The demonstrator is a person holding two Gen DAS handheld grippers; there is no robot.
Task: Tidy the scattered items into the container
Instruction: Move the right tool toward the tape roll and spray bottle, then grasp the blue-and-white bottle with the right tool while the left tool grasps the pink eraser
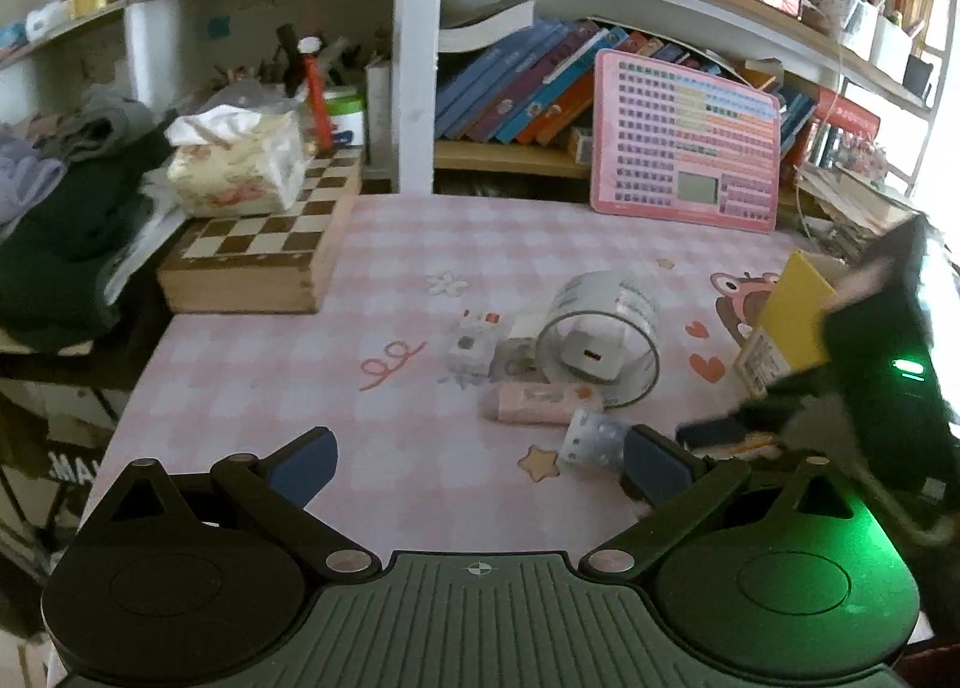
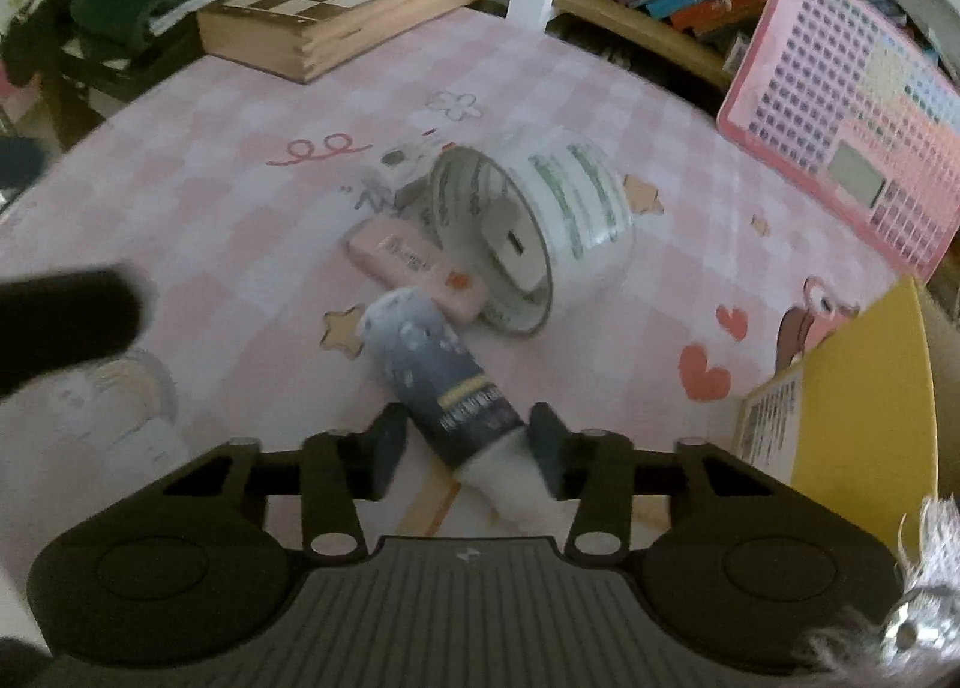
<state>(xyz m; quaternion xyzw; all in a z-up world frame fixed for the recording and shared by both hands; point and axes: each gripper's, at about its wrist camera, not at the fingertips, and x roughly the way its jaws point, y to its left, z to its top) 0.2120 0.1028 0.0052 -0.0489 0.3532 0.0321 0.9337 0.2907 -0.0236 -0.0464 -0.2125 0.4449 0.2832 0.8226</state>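
The right gripper (image 2: 468, 442) has its jaws drawn in on a dark blue-and-white tube w/ a white cap (image 2: 447, 382), pads pressing both sides near the cap end; the tube lies tilted on the pink checked table mat (image 2: 210, 244), toward the mat's near edge. The left gripper (image 1: 477, 463) stands wide apart, nothing between its fingers. Mid-mat sits a clear tape roll on edge (image 2: 534, 232) w/ a white charger block (image 2: 510, 250) seen through its hole, a pink flat eraser-like bar (image 2: 414, 262) touching it. A yellow box (image 2: 864, 388) sits at the mat's right edge.
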